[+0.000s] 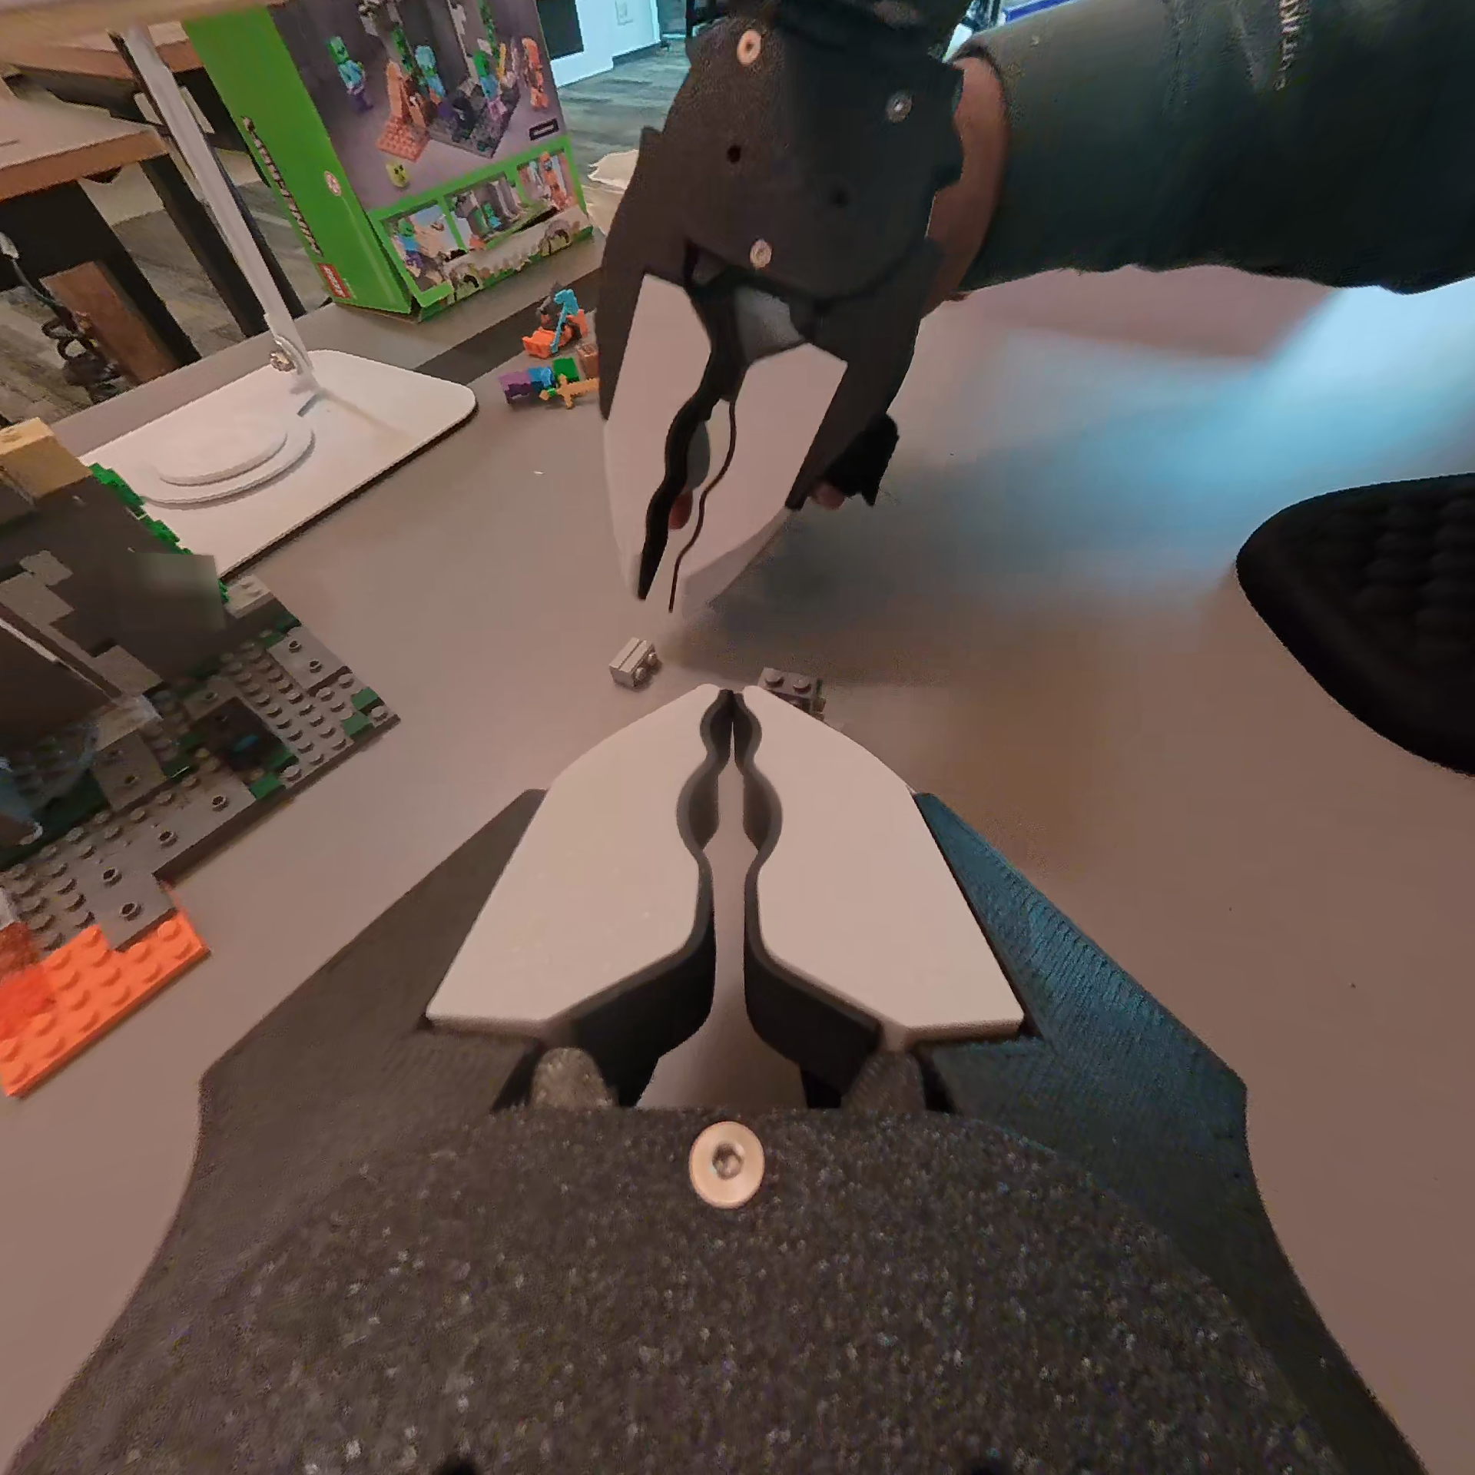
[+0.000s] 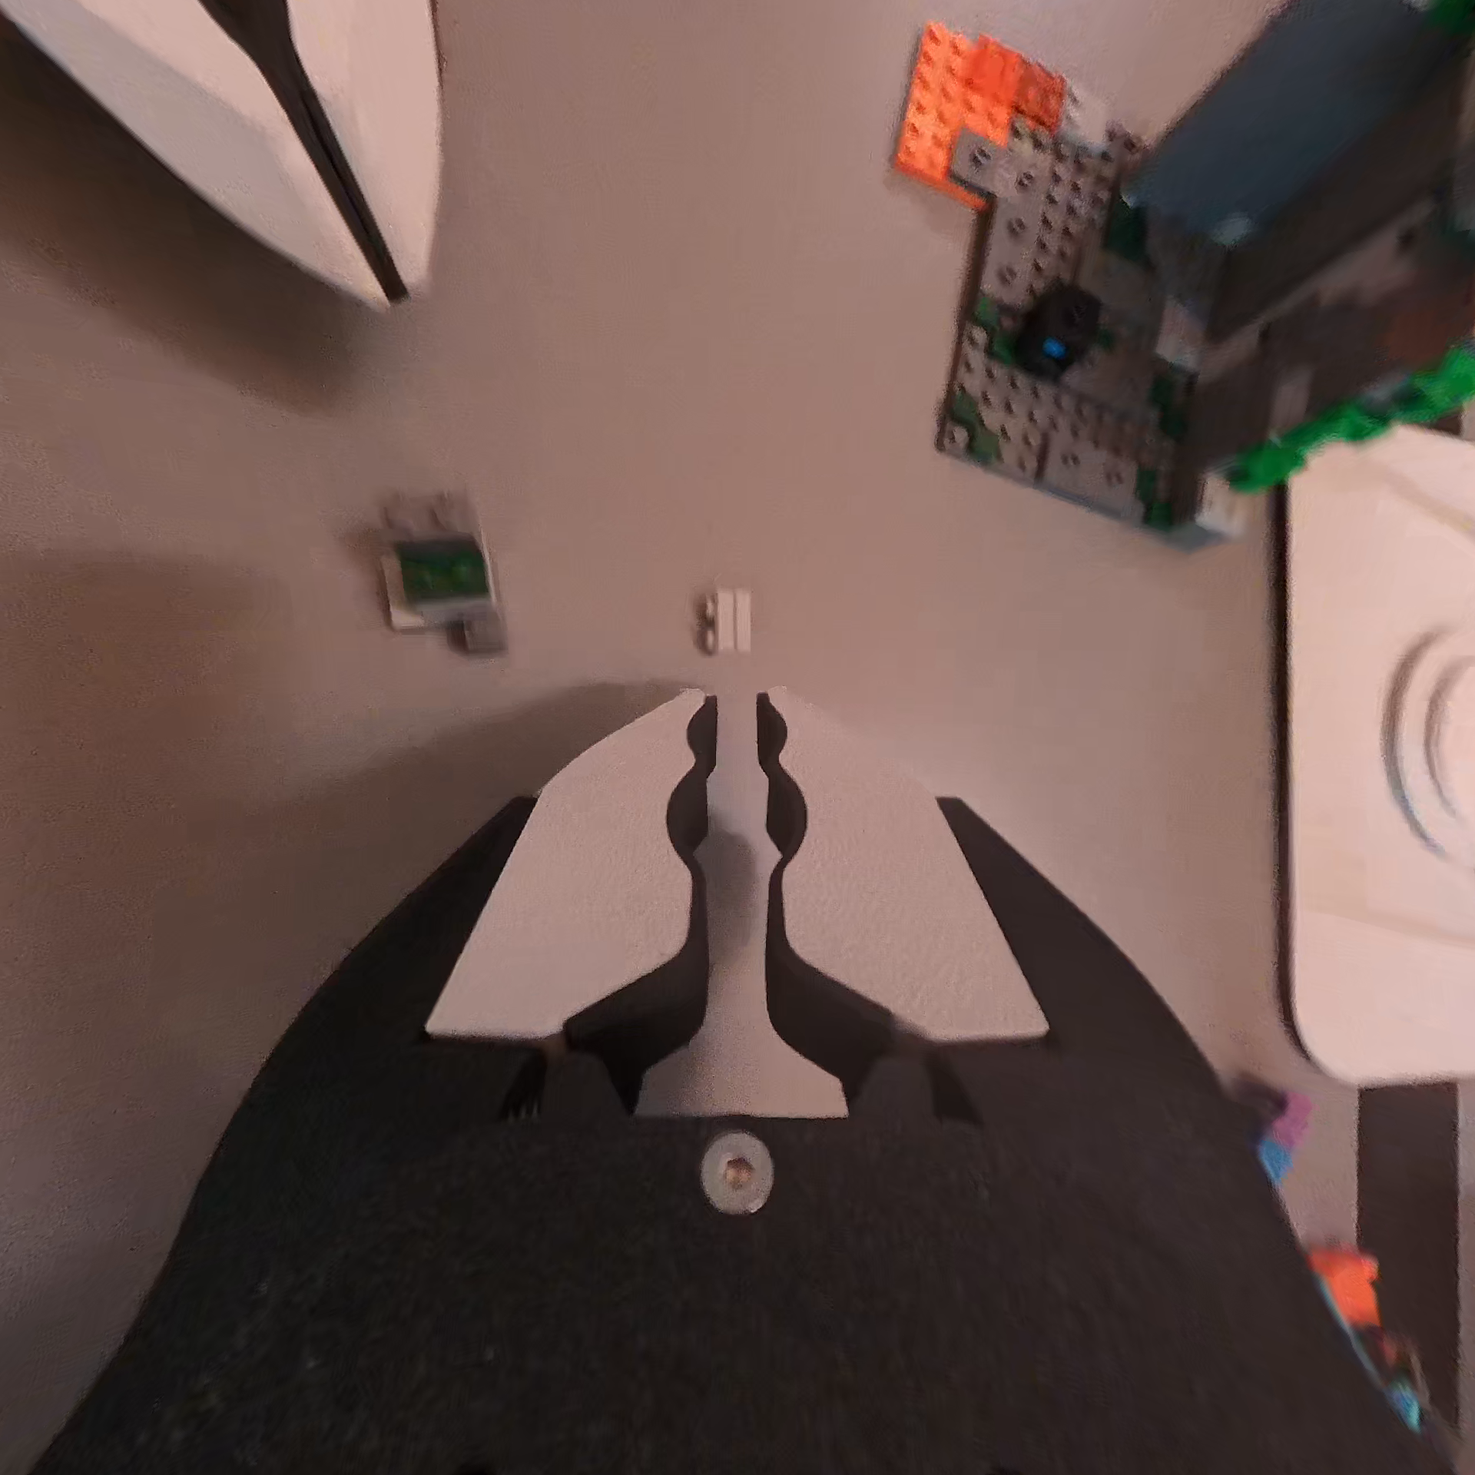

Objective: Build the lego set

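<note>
A small light grey brick (image 1: 636, 662) (image 2: 722, 621) lies loose on the grey table. A small grey and green assembly (image 1: 790, 686) (image 2: 443, 575) lies beside it. My left gripper (image 1: 730, 698) is shut and empty, its tips just short of both pieces and partly hiding the assembly. My right gripper (image 2: 734, 698) is open by a narrow gap and empty; it hangs tilted just above the grey brick. It also shows in the left wrist view (image 1: 656, 595). The partly built set (image 1: 160, 718) (image 2: 1077, 359), with grey studded plates and an orange plate (image 1: 88, 998), stands on the table to the left of my left gripper.
A white stand base (image 1: 279, 447) (image 2: 1397, 758) sits behind the build. The green set box (image 1: 415, 144) stands at the back, with a pile of coloured figures (image 1: 559, 359) (image 2: 1349, 1293) in front of it. A black chair (image 1: 1373, 622) is at the right. Left tips to right tips: about 9 cm. Both grippers' tips are roughly 20 cm from the partly built set (image 1: 160, 718). Seen from the right wrist view (image 2: 1152, 347) as well.
</note>
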Tool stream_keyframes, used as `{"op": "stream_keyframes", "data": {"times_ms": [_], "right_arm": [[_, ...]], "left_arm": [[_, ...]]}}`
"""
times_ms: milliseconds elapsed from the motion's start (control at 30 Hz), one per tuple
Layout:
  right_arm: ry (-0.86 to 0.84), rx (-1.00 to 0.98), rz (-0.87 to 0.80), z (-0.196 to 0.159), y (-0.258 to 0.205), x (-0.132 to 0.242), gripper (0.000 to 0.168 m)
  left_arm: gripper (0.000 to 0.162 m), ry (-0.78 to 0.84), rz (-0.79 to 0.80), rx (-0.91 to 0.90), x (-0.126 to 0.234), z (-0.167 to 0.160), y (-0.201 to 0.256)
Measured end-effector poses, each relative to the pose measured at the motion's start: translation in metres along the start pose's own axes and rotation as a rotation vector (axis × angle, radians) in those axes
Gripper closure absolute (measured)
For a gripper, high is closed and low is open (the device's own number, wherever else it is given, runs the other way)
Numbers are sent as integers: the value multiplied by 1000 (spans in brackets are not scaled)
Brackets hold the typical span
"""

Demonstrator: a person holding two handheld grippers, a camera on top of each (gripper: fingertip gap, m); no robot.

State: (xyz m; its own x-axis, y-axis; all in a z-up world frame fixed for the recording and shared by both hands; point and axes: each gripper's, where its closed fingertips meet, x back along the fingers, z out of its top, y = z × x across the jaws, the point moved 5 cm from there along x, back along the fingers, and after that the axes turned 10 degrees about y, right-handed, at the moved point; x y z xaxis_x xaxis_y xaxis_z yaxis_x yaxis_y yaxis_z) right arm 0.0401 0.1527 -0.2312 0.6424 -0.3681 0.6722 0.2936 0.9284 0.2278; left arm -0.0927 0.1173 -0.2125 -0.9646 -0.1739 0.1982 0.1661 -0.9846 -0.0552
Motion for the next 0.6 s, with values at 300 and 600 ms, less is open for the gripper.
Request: {"op": "stream_keyframes", "data": {"times_ms": [300,600], "right_arm": [[-48,27,104,6,2,-23,157],[338,-317,348,42,-42,29,158]], "left_arm": [[162,1,-4,12,1,-1,-6],[144,113,-105,-134,4,14,14]]}}
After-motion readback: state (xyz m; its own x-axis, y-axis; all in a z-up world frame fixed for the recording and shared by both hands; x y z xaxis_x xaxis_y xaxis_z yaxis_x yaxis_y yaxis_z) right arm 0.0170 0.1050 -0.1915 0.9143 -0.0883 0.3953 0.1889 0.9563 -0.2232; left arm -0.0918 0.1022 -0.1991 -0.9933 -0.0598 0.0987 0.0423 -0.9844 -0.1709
